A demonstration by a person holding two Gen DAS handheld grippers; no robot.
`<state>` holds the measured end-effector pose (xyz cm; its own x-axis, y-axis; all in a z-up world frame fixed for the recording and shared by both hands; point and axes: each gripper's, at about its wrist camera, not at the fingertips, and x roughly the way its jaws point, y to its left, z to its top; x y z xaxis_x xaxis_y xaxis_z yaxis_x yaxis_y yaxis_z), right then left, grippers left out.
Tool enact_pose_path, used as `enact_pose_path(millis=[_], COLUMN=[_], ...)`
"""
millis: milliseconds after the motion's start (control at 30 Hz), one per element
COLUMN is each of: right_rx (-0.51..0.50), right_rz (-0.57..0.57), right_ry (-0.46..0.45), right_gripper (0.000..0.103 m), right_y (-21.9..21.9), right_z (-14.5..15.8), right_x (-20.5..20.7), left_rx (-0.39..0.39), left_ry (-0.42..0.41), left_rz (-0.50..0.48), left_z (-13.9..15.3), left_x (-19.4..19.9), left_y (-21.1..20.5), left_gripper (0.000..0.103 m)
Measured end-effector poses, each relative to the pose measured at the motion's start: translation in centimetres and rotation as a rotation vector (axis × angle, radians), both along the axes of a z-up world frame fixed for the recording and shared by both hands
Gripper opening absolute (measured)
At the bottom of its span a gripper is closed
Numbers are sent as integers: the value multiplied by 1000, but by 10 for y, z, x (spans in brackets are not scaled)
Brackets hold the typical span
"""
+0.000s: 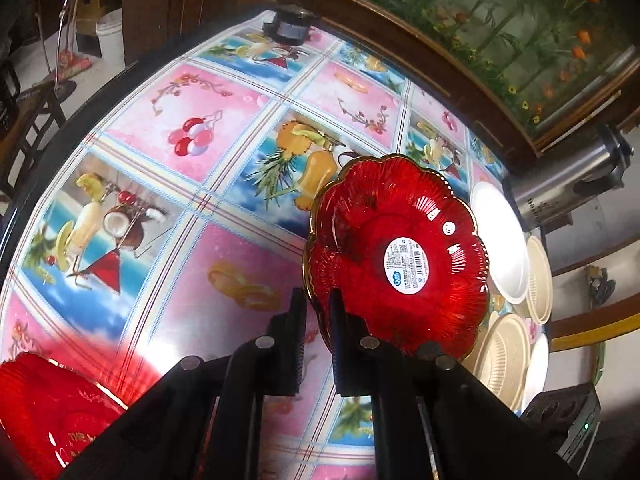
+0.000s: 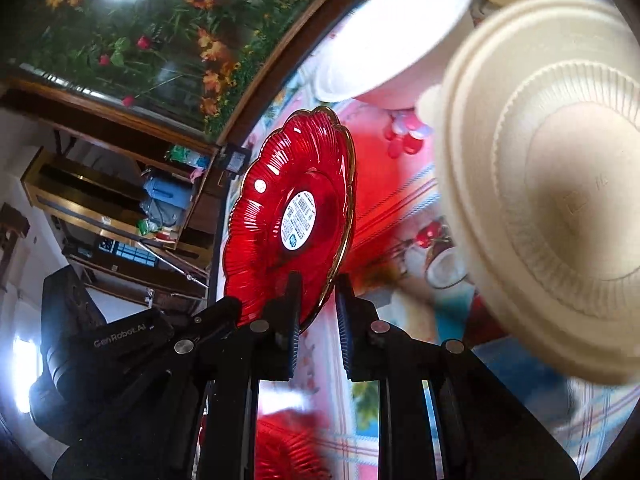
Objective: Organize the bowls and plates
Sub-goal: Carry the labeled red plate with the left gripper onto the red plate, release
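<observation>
1. Here, the red plate (image 1: 400, 252) is up in the air, tipped on its edge, with its white sticker (image 1: 404, 266) facing the left camera.
2. The left gripper (image 1: 318, 320) has its jaws squeezed nearly all the way together on the bottom rim of the red plate.
3. The right gripper (image 2: 318, 312) looks pinched on a rim of the same kind of plate too, with only a thin gap between its jaws. Both cameras may show one plate held from two sides, but I cannot tell for sure.
4. Another red plate (image 1: 44, 408) lies low in the left view, close to the left gripper. That could be the pile this one goes on.
5. Near the right side sit the pale bowls (image 1: 504, 356) and a white bowl (image 1: 502, 240), close together on the bright tablecloth (image 1: 192, 200) with fruit pictures.
6. A cream bowl (image 2: 560, 220) is very close to the right camera.
7. What could go wrong: the plate is shiny and held only by a thin edge, so it could slip and fall.
8. If the plate swings sideways, it could bump the bowls and knock them over.
9. If two grippers do pull on one plate in different ways, it could twist loose.
</observation>
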<state>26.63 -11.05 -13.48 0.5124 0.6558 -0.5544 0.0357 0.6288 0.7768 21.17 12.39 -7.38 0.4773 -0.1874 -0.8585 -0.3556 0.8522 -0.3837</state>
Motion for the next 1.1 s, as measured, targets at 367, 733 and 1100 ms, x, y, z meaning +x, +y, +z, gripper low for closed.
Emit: enact_pose_path(millis=[367,733,1100], right_rx=[-1,-24,-96], right_rz=[58,199,389], right_ry=[-105,-188,-153], right_gripper=[17,17,17], right_y=[7,42,93], right_z=[34,70,58], right_x=[-46,-123,-196], left_rx=[-35,-69,-87], left_ry=[-89,-161,-121], left_rz=[-21,36,133], left_z=[33,54,21], left_x=[-48,-140,-227], left_y=[14,59,110], left_gripper=[8,8,8])
